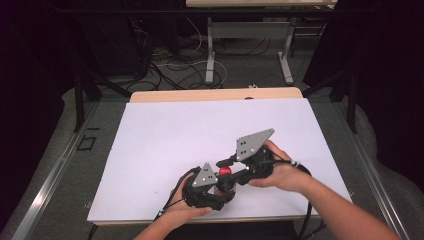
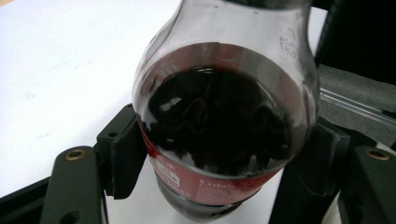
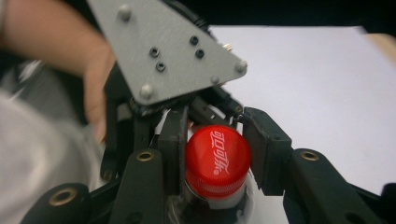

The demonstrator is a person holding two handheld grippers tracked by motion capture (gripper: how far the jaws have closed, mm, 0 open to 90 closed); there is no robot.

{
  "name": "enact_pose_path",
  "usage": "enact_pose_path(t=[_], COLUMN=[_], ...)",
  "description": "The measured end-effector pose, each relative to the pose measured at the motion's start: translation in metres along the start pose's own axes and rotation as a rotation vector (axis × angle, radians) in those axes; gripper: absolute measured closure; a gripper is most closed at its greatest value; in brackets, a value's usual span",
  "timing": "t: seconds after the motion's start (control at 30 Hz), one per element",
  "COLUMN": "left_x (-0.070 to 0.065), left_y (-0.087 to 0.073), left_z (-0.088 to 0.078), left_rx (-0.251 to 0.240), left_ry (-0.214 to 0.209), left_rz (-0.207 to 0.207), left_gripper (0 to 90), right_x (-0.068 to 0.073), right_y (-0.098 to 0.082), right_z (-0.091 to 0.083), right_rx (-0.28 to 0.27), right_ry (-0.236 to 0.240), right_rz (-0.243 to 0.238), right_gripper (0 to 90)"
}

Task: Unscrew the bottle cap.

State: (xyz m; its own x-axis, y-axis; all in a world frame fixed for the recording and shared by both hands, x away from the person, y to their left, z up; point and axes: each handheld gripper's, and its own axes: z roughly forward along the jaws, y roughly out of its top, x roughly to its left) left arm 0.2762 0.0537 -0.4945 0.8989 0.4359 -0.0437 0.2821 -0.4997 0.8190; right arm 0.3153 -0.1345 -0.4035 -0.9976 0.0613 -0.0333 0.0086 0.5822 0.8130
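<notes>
- My left gripper (image 1: 216,189) is clamped around the cola bottle (image 2: 224,126), near the desk (image 1: 165,135) edge at 6 o'clock
- My right gripper (image 3: 215,158) pinches the red cap (image 3: 215,161); I'd twist it squarely while steadying the body
</notes>
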Motion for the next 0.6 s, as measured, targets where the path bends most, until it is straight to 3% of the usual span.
enact_pose_path(t=[0.03, 0.17, 0.23, 0.37, 0.43, 0.6], left_x=[-0.001, -0.004, -0.006, -0.009, -0.009, -0.006], left_y=[0.000, 0.000, 0.001, 0.001, 0.000, 0.000], left_z=[0.000, 0.002, 0.003, 0.004, 0.004, 0.001], left_rx=[-0.001, 0.009, 0.015, 0.005, 0.008, 0.002], left_ry=[-0.007, -0.024, -0.030, -0.062, -0.064, -0.059], left_rz=[0.002, 0.032, 0.056, 0.049, 0.044, 0.044], left_gripper=[29.1, 29.1, 29.1, 29.2, 29.2, 29.2], right_x=[-0.005, -0.017, -0.019, -0.021, -0.021, -0.018], right_y=[0.002, 0.011, 0.018, 0.033, 0.042, 0.057], right_z=[-0.002, -0.002, -0.001, 0.005, 0.011, 0.019], right_rx=[0.027, 0.118, 0.188, 0.306, 0.357, 0.455], right_ry=[0.056, 0.207, 0.281, 0.422, 0.482, 0.543], right_rz=[-0.034, -0.185, -0.273, -0.471, -0.568, -0.687], right_gripper=[61.3, 61.3, 61.2, 61.0, 61.0, 60.9])
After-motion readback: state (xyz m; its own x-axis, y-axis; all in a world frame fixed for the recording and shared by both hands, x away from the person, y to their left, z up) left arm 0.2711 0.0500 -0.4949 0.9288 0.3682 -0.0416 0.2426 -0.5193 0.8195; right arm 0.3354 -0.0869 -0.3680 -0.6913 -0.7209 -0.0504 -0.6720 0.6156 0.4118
